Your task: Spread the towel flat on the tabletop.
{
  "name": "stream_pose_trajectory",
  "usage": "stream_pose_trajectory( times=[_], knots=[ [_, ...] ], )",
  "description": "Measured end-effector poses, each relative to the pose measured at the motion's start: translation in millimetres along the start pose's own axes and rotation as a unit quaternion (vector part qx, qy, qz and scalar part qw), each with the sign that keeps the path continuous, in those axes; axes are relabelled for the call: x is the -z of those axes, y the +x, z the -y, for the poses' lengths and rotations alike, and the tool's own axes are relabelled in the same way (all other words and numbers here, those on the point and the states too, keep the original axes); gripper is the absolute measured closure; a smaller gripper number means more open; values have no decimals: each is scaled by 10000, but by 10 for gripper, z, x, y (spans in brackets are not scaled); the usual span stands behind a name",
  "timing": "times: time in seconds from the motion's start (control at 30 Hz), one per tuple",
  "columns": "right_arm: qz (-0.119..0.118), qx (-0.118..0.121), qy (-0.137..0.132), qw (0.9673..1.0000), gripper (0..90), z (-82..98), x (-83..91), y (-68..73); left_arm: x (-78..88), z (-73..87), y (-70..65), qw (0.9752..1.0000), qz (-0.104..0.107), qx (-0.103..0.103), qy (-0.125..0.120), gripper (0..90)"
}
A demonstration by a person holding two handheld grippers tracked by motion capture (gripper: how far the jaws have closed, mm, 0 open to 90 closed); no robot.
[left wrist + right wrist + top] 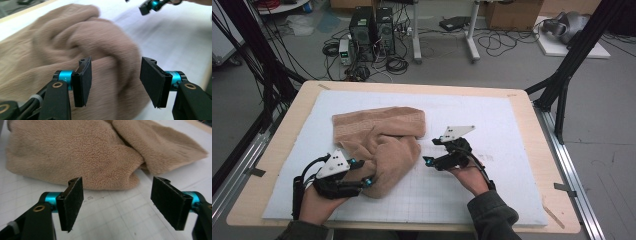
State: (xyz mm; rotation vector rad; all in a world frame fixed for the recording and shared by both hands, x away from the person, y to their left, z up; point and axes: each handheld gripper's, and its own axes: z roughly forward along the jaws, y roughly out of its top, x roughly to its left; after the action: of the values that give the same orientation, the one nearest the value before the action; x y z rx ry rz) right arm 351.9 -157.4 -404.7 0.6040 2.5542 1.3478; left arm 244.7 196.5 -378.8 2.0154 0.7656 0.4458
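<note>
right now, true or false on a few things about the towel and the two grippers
1. The tan towel lies crumpled on the white mat. True.
2. The right gripper is clamped on the towel. False: its jaws stand apart over bare mat, short of the towel.
3. The left gripper has towel between its open jaws. True.
4. The towel is folded into a neat square. False: it is bunched in loose folds.
5. The towel hangs over the table edge. False: it lies wholly on the mat.

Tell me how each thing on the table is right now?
towel: crumpled in a heap, not folded flat
left gripper: open, towel between its jaws, pads not pressing
right gripper: open, empty, apart from the towel
white mat: flat on the table
</note>
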Motion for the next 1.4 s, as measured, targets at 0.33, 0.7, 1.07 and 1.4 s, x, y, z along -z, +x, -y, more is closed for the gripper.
stream_pose_trajectory(
  times=[0.33,0.7,1.07,1.4],
  knots=[
    [-158,22,429,9990,441,-16,-552,-73,-278,284,366,9969,289,497,546,612],
    [-735,94,424,9963,836,-49,-389,-95,-305,280,367,9970,257,506,522,762],
    [-253,356,99,9990,839,87,739,57,-462,12,161,9981,425,367,234,779],
    [-73,184,282,9994,839,574,1352,439,-464,-41,-260,9952,932,-80,303,785]
  ],
)
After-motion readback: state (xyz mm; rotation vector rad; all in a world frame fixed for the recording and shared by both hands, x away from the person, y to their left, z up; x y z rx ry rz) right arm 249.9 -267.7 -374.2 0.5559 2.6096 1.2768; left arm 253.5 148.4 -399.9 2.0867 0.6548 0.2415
